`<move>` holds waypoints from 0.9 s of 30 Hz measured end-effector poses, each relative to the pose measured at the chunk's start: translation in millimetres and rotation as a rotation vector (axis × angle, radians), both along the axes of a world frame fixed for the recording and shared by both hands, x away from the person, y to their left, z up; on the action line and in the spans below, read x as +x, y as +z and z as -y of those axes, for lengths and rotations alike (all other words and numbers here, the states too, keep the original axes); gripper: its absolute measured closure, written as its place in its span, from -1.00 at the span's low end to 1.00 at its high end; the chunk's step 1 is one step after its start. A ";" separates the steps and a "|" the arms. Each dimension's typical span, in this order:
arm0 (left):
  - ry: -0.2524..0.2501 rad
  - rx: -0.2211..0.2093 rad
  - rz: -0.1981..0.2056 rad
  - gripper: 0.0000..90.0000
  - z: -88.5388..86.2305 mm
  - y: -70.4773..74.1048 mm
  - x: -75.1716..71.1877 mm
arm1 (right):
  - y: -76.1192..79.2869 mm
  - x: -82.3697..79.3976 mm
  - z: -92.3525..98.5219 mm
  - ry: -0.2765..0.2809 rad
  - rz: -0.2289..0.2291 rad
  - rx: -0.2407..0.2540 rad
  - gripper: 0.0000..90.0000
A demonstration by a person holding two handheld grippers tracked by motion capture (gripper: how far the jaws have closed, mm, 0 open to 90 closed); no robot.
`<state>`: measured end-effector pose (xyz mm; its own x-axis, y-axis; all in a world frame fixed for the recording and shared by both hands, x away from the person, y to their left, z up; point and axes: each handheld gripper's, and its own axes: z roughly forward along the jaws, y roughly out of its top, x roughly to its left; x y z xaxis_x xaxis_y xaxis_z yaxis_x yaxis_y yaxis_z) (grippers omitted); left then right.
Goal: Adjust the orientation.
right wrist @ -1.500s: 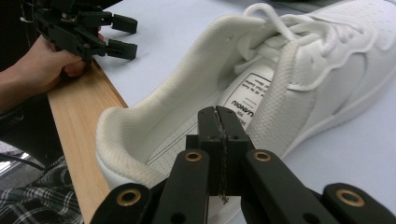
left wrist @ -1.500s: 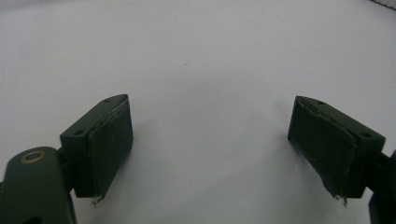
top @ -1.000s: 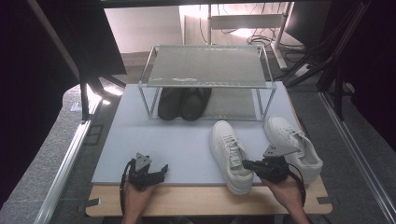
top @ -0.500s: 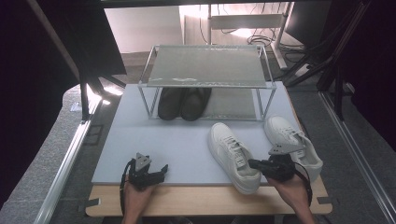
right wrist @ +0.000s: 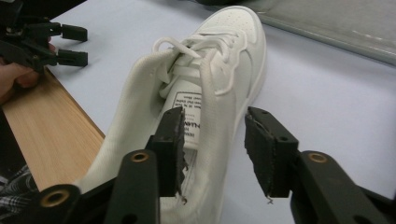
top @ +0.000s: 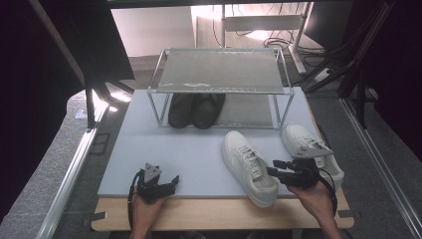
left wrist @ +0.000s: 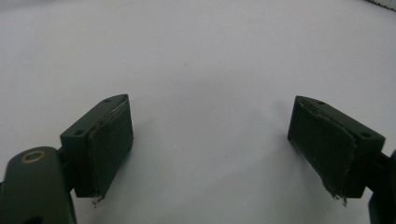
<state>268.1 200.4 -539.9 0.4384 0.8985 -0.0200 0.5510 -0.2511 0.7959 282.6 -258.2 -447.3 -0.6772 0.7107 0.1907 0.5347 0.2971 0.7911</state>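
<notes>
My right gripper (right wrist: 212, 154) has just been opening, jaws straddling the near white sneaker's (right wrist: 205, 88) collar wall, its toe pointing far-left.

Each hand-held gripper is black: the left hand-held gripper (top: 169, 181) carries a grey 3-cornered plate on top and trails a black cable looping beside the person's hand, and the right hand-held gripper (top: 272, 167) has the same plate and cable. Up close, its 2 blocky jaws wear dark, frayed rubber pads (right wrist: 175, 149), fixed with small screws, and brass-coloured pivot rings sit at the arms.
</notes>
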 end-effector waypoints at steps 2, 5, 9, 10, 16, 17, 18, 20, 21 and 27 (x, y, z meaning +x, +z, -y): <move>0.000 0.000 0.000 -0.69 0.0 0.0 0.0 | -0.4 3.1 -3.6 -0.002 -0.001 -0.004 0.19; 0.000 0.000 0.000 -0.69 0.0 0.0 0.0 | -2.0 10.0 -9.9 -0.003 -0.010 -0.028 0.14; 0.000 0.000 0.000 -0.69 0.0 0.0 0.0 | -5.0 18.6 -14.5 -0.003 -0.036 -0.033 0.12; 0.000 0.000 0.000 -0.69 0.0 0.0 0.0 | -5.4 19.8 -15.3 -0.001 -0.040 -0.035 0.12; 0.000 0.000 0.000 -0.69 0.0 0.0 0.0 | -8.0 24.9 -19.4 0.013 -0.054 -0.037 0.32; 0.000 0.000 0.000 -0.69 0.0 0.0 0.0 | -7.9 25.1 -18.6 0.012 -0.049 -0.031 0.39; 0.000 0.000 0.000 -0.69 0.0 0.0 0.0 | -7.7 25.5 -17.2 0.015 -0.052 -0.019 0.45; 0.000 0.000 0.000 -0.69 0.0 0.0 0.0 | -7.4 26.6 -14.4 0.016 -0.061 -0.011 0.51; 0.000 0.000 0.000 -0.69 0.0 0.0 0.0 | -7.7 27.4 -13.7 0.022 -0.072 0.000 0.53; 0.000 0.000 0.000 -0.69 0.0 0.0 0.0 | -10.1 32.3 -9.5 0.014 -0.140 0.070 0.68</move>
